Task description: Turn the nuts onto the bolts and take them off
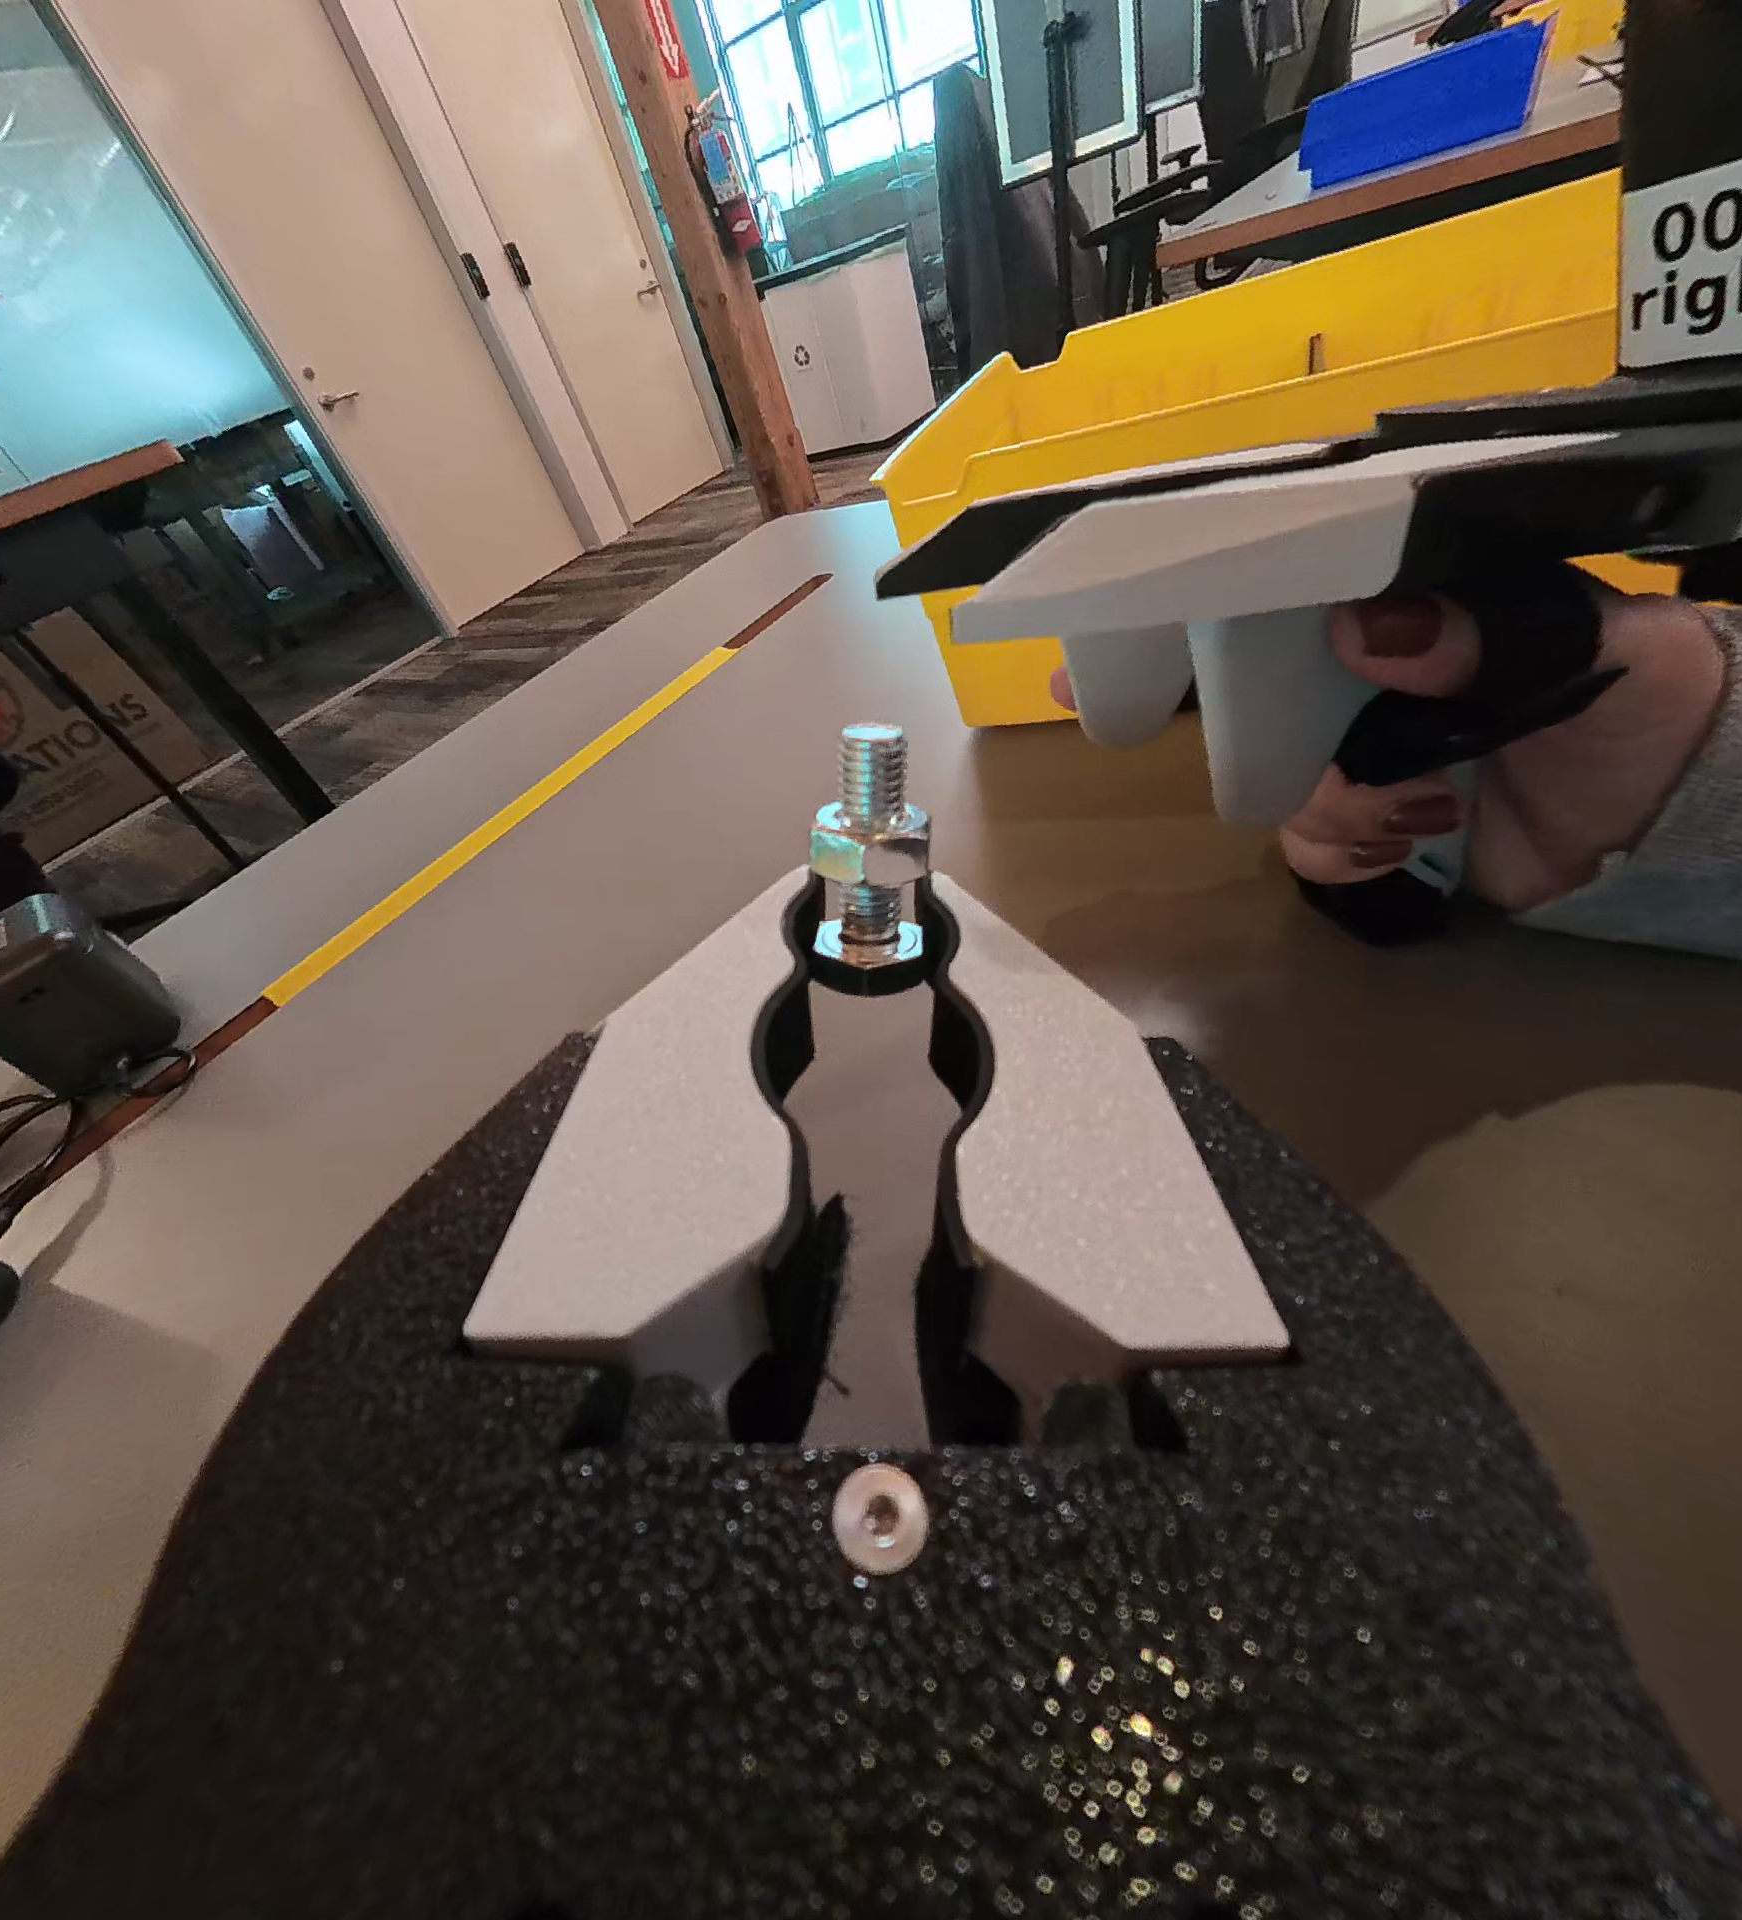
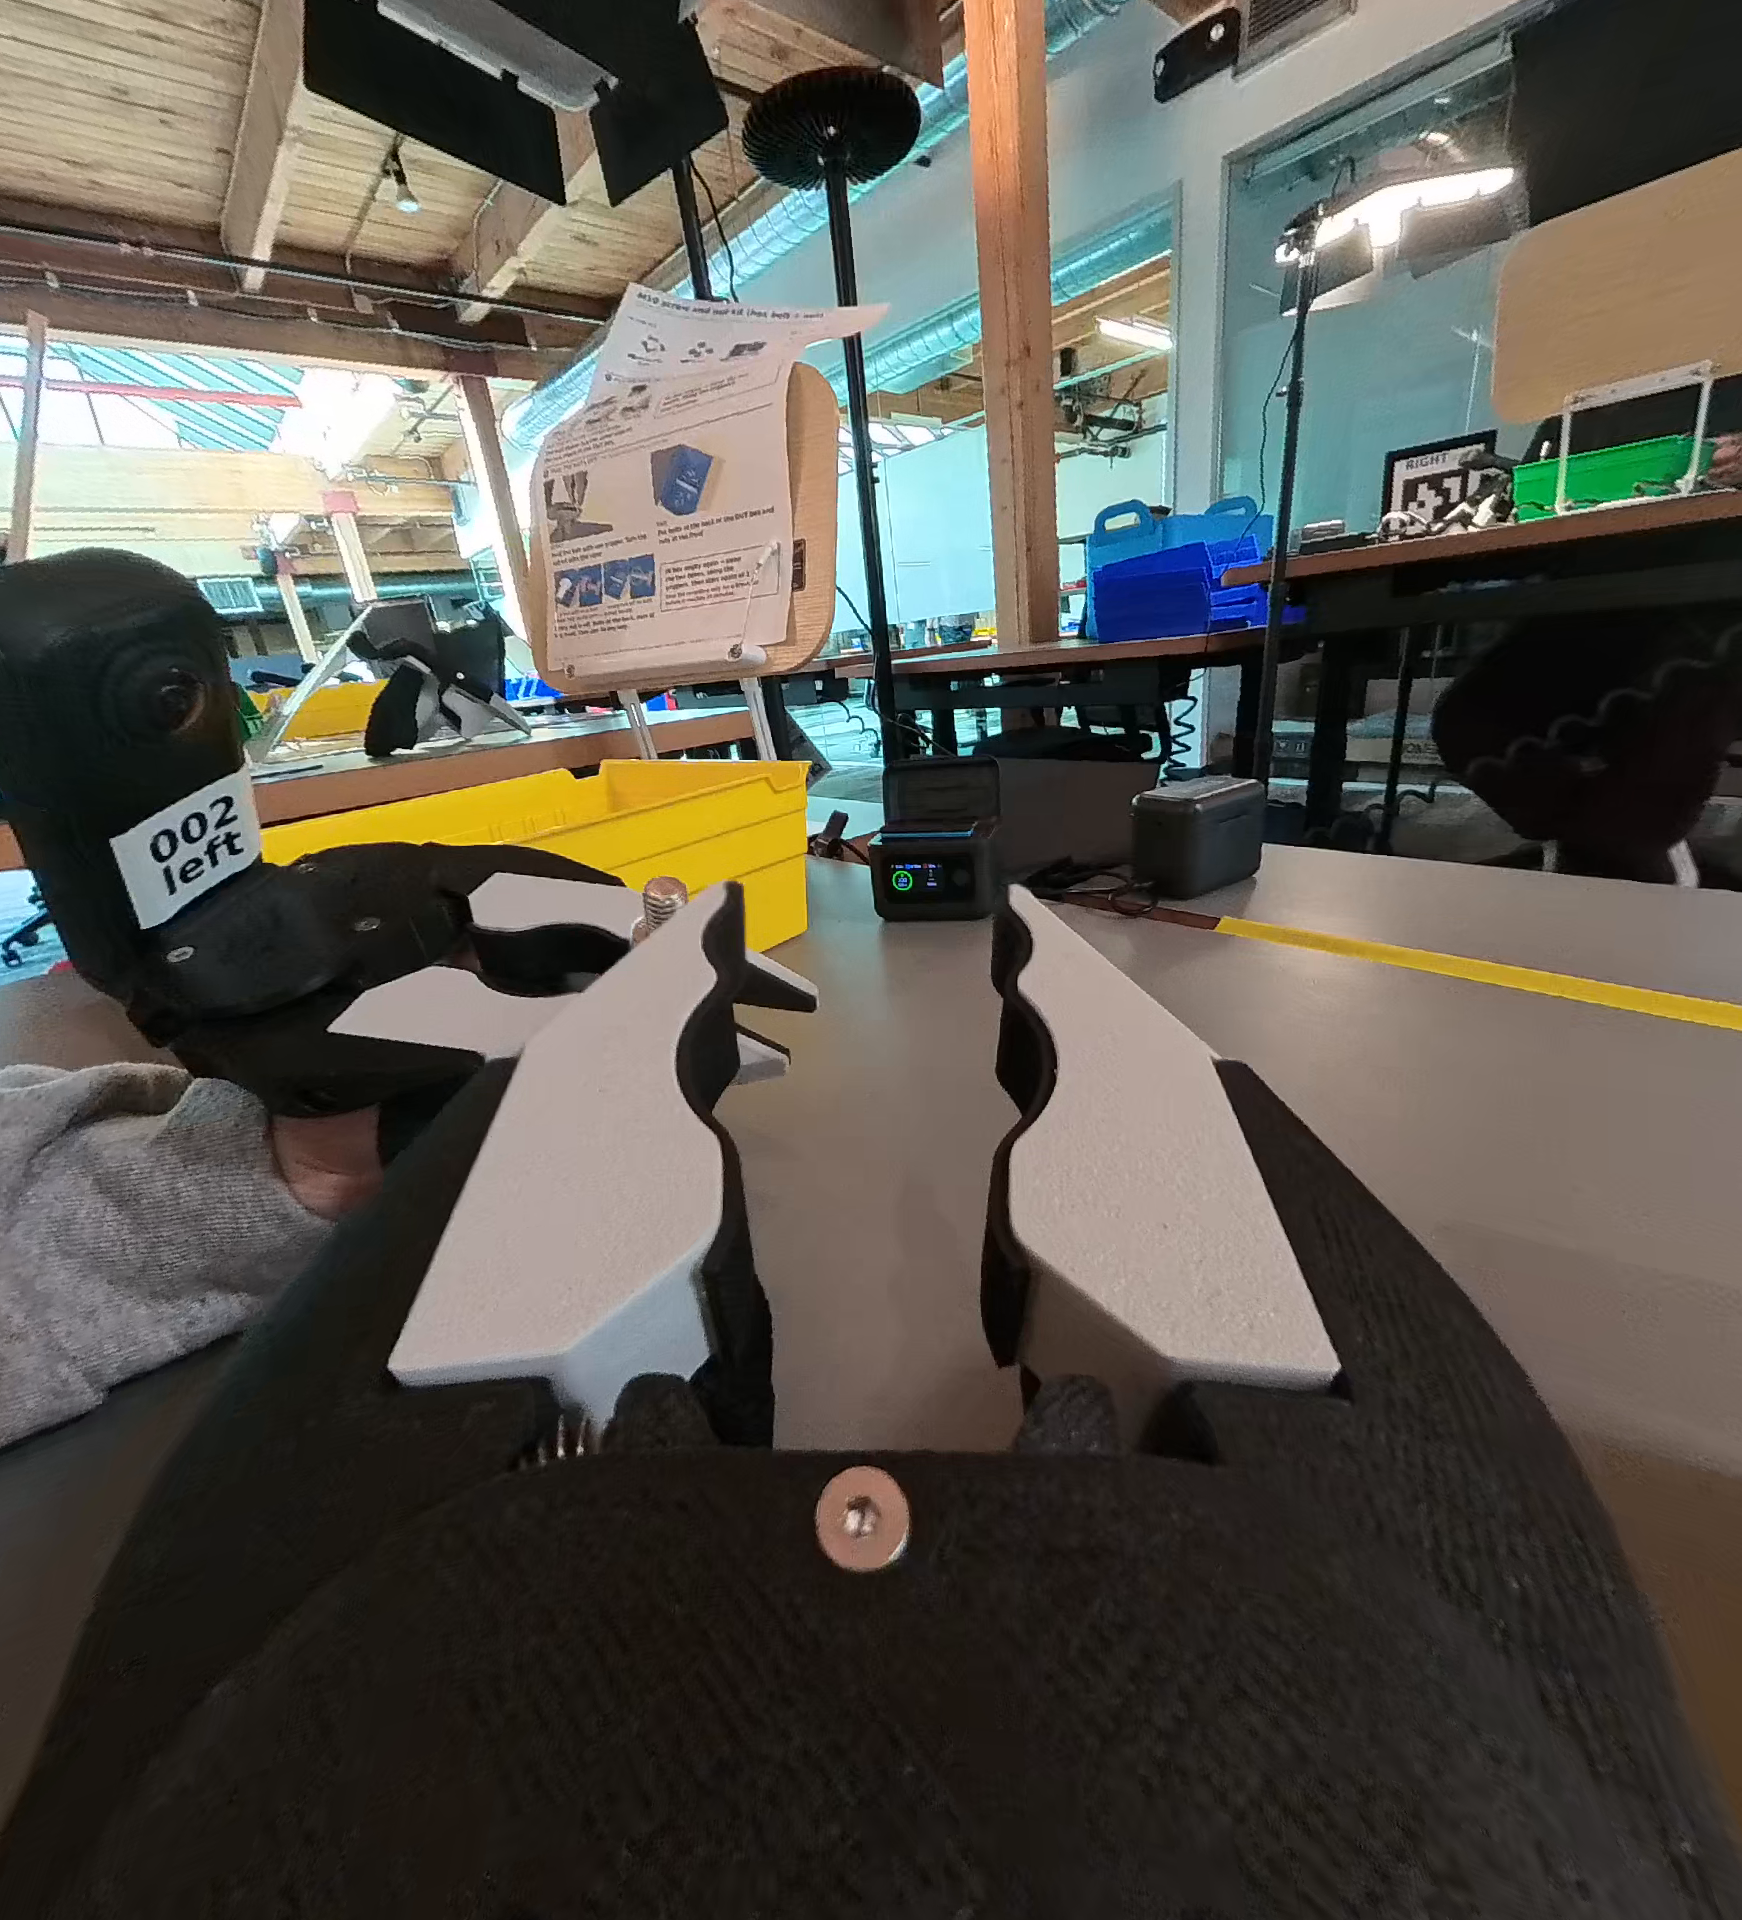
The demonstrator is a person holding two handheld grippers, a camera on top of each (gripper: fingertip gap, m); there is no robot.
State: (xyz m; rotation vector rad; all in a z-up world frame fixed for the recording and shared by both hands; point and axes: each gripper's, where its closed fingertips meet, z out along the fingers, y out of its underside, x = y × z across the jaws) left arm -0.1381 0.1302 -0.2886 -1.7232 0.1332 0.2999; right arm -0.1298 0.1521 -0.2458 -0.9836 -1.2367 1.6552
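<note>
— While we are on the left wrist view, what is the left gripper (image 1: 869,940) doing?

— Its two grey fingers (image 1: 685,1081) are pressed in around the bolt (image 1: 871,831), pinching its lower end between their tips. The bolt stands upright, threaded end up.

— And the nut (image 1: 871,852)?

— It sits partway up the thread, just above the fingertips, with bare thread showing above and below it.

— What else shows there?

— The right gripper (image 1: 960,587) hangs off to the right, above the grey table (image 1: 1210,1195) and apart from the bolt, held by a hand (image 1: 1449,769). A yellow bin (image 1: 1158,416) stands behind it, and a yellow tape line (image 1: 493,831) runs along the table's left.

— Now the right wrist view?

— The right gripper (image 2: 867,925) is spread wide, with only table (image 2: 1469,1091) between its fingers (image 2: 1137,1143).

— Is the bolt visible?

— Only its top (image 2: 664,894), poking up behind the right gripper's left finger, where the left gripper (image 2: 773,1023) reaches in. The yellow bin (image 2: 638,821) lies beyond, with a small dark device (image 2: 934,873) whose screen is lit near the middle.
</note>
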